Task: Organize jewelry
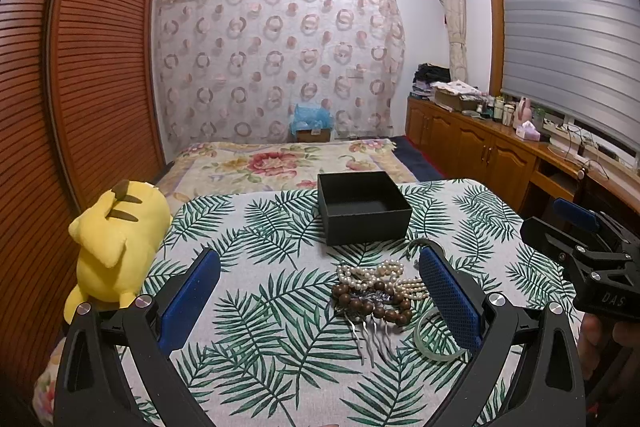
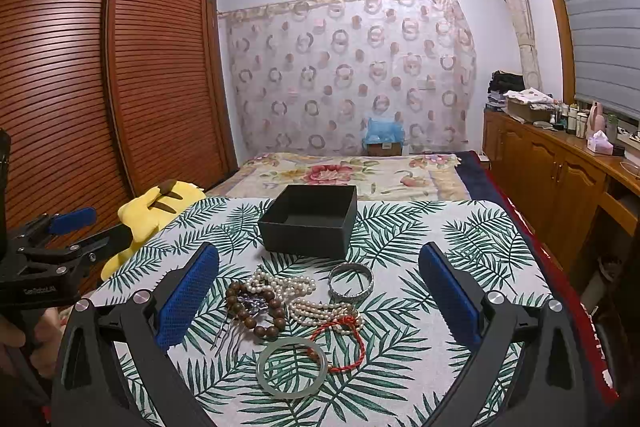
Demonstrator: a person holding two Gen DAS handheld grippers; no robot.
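Note:
An open black box (image 1: 364,207) (image 2: 310,219) stands empty at the far middle of the leaf-print table (image 2: 460,267). In front of it lies a jewelry pile: pearl strands (image 2: 280,285) (image 1: 372,273), a wooden bead bracelet (image 2: 256,311) (image 1: 372,301), a metal hair comb (image 2: 226,333) (image 1: 366,339), a silver bangle (image 2: 351,281), a red cord bracelet (image 2: 340,347) and a pale green jade bangle (image 2: 291,367) (image 1: 434,337). My left gripper (image 1: 320,279) (image 2: 100,227) hovers open left of the pile. My right gripper (image 2: 320,283) (image 1: 560,223) is open, with the pile between its fingers, nothing gripped.
A yellow plush toy (image 1: 116,243) (image 2: 156,211) lies at the table's left edge. Beyond the table is a bed with a floral blanket (image 1: 280,159). A slatted wardrobe (image 1: 80,87) is on the left, a wooden cabinet (image 1: 480,147) with clutter on the right.

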